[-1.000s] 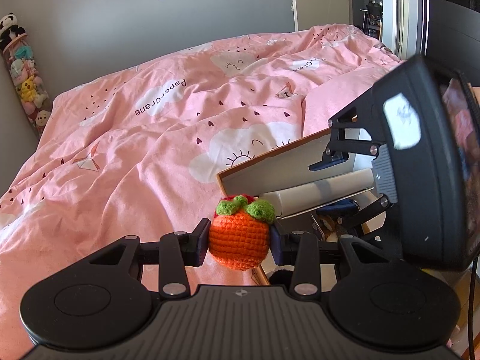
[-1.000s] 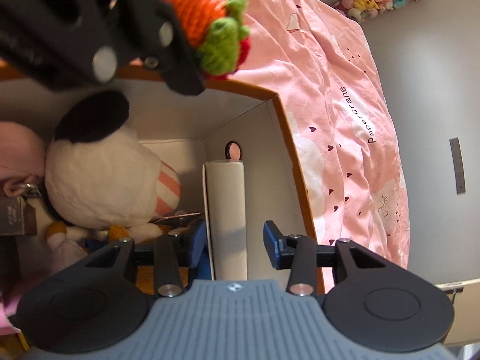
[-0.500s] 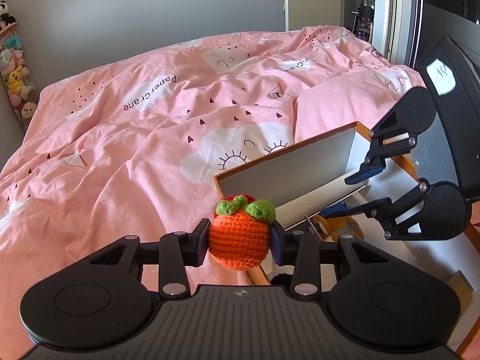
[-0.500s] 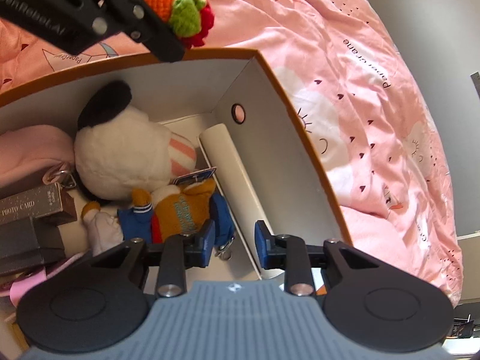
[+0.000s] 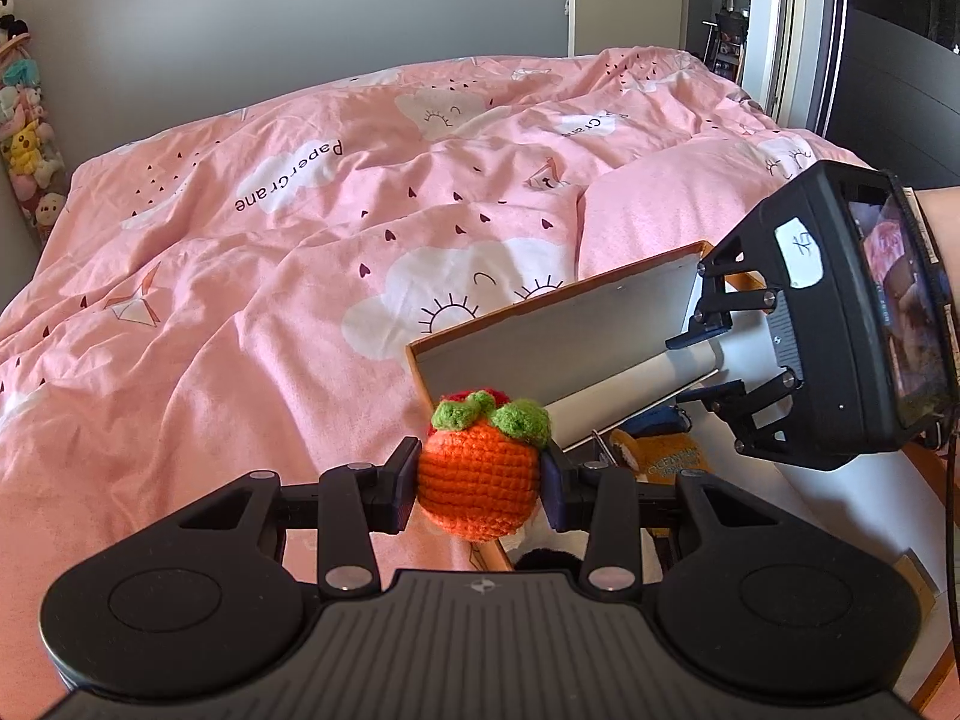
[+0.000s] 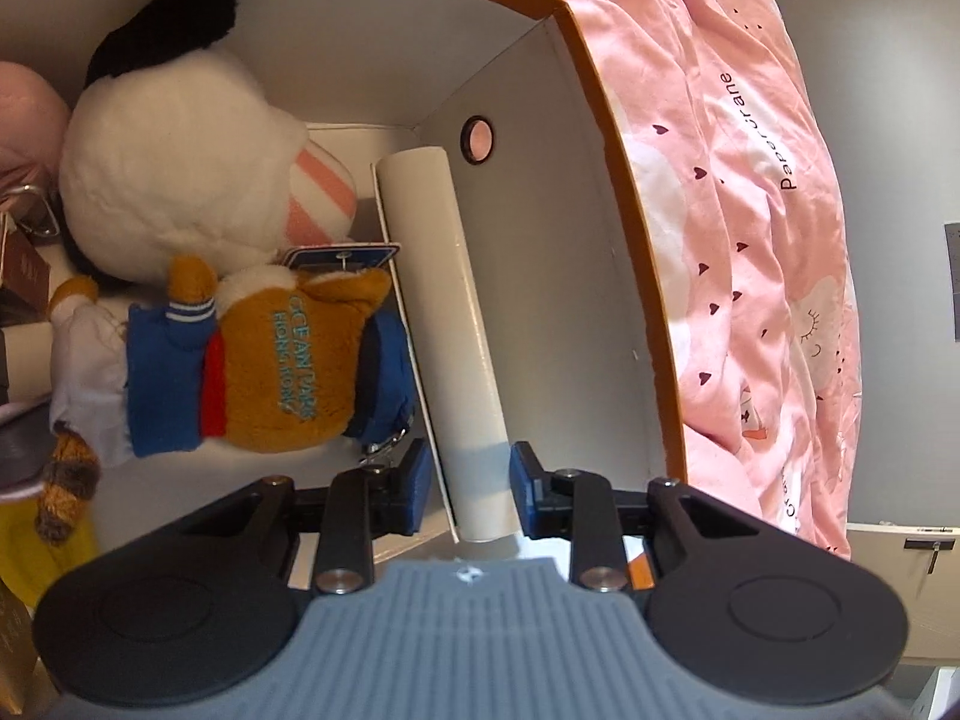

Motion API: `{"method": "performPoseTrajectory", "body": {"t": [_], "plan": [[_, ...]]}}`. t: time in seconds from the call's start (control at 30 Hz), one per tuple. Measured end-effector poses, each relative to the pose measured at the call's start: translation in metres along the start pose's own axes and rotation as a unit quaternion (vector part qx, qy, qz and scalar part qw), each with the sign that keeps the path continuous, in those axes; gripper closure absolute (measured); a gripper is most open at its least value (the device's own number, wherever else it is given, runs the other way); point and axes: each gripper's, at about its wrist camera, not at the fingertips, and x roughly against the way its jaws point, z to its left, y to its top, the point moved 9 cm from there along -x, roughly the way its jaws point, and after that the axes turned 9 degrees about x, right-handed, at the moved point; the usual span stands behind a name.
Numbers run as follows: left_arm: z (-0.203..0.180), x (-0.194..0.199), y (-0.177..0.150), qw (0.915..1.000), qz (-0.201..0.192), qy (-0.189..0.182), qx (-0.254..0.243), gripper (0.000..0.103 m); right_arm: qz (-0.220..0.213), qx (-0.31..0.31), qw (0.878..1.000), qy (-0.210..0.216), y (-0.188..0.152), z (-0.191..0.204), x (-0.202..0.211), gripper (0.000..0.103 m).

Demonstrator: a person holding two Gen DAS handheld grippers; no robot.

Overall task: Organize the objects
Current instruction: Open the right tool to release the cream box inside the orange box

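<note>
My left gripper [image 5: 480,492] is shut on an orange crocheted fruit [image 5: 478,478] with green leaves, held above the near corner of an open orange-rimmed box [image 5: 540,306] on the bed. My right gripper [image 6: 468,483] is open inside that box [image 6: 624,192], its jaws on either side of a white tube [image 6: 450,330] that lies along the box's right wall, with small gaps showing. The right gripper's body also shows in the left wrist view [image 5: 840,324], reaching into the box.
The box holds a white plush with black ear [image 6: 180,162], an orange plush in blue clothes [image 6: 270,360], a pink plush [image 6: 24,138] and small boxes at the left. A pink duvet [image 5: 300,240] covers the bed. Plush toys [image 5: 24,138] hang at the left wall.
My right gripper has gone back down into the box and its jaws have widened around the white tube. My left gripper still holds the fruit, almost in the same place.
</note>
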Motion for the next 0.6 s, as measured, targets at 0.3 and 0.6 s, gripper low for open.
{"method": "performPoseTrajectory", "body": {"t": [0.3,0.6], "plan": [[-0.002,0.000,-0.001,1.0000,0.002,-0.004,0.007,0.057,-0.014,0.031,0.999,0.028,0.013,0.023,0.007,0.103],[-0.005,0.002,-0.003,0.9999,0.005,-0.010,0.007,0.057,-0.012,-0.006,1.000,0.017,0.007,0.023,0.009,0.102]]}}
